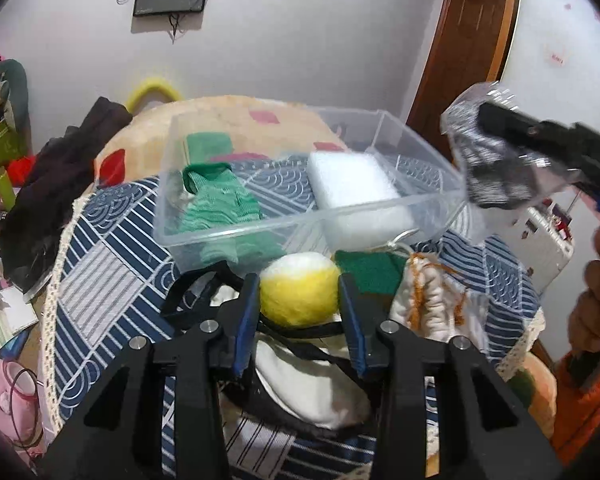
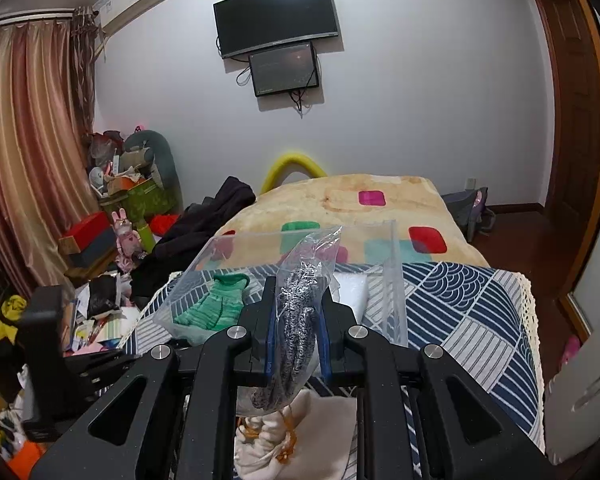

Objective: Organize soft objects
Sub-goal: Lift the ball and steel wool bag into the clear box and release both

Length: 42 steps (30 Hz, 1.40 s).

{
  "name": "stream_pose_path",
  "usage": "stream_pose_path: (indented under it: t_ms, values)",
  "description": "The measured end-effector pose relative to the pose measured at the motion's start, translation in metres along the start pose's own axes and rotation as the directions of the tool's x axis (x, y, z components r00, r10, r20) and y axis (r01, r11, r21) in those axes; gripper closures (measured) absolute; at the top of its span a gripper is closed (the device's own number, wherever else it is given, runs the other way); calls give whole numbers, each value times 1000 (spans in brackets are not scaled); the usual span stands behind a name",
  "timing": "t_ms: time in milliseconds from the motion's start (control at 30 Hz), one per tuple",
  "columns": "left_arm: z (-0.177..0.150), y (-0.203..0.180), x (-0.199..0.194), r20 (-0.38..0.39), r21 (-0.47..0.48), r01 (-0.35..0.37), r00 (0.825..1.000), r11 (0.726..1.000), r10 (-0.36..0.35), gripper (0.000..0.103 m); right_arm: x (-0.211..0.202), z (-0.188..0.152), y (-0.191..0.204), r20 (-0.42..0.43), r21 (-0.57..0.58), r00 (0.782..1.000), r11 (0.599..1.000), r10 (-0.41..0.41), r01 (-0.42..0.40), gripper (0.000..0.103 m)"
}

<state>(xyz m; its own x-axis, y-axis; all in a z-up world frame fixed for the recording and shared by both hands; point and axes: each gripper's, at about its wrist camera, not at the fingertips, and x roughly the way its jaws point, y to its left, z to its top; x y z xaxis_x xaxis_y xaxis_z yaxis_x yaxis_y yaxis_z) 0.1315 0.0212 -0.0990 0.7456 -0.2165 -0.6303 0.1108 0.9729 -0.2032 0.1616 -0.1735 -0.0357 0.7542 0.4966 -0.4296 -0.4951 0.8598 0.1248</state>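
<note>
A clear plastic bin point(image 1: 428, 148) stands on the bed and holds a green knitted garment point(image 1: 220, 200) and a white foam block point(image 1: 352, 184). My left gripper point(image 1: 299, 292) is shut on a yellow and white fluffy ball point(image 1: 300, 296) just in front of the bin. My right gripper point(image 2: 298, 320) is shut on a clear bag of grey knitted fabric point(image 2: 296, 320), held in the air to the bin's right; it also shows in the left wrist view point(image 1: 496, 168). The bin shows in the right wrist view point(image 2: 392, 276).
A cream drawstring pouch point(image 1: 428, 300), a green cloth point(image 1: 372, 272) and a white cloth with black straps point(image 1: 300, 380) lie on the blue patterned cover point(image 1: 112, 264). Dark clothes point(image 1: 60, 184) lie left. Clutter point(image 2: 100, 280) covers the floor at left.
</note>
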Motion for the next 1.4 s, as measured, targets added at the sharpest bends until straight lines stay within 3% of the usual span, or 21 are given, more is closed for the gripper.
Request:
stream_pose_path:
  t_ms: [300,567,767,967,1167,1267,1333,1400]
  values:
    - [22,5,-42,124,-21,24,992,999,-21,64,14,15,15,25,-54,1000,998,15,-14,88]
    - [51,17,-35,171,-6,-16,985,1000,17,64,42,26,34,29,-135,1000,991,2,2,88]
    - [55,27,-4,131,-14,-51,990,999,53,64,81,14,39,-80,-163,997,987,-18,5,88]
    - [47,28,21,78,4,-72,994,997,72,64,108,-3,37,-200,-176,980,984,-13,-23,88]
    - [45,25,23,67,20,-67,996,998,65,62,110,-9,29,-259,-151,966,988,-4,-37,81]
    - [44,23,20,70,25,-75,995,997,73,59,103,-7,24,-261,-135,965,990,10,-47,71]
    - [44,23,18,73,24,-74,995,997,72,56,93,-5,24,-236,-139,972,990,6,-40,59]
    - [45,21,14,78,23,-69,995,997,67,54,84,-3,26,-210,-148,978,989,-3,-29,54]
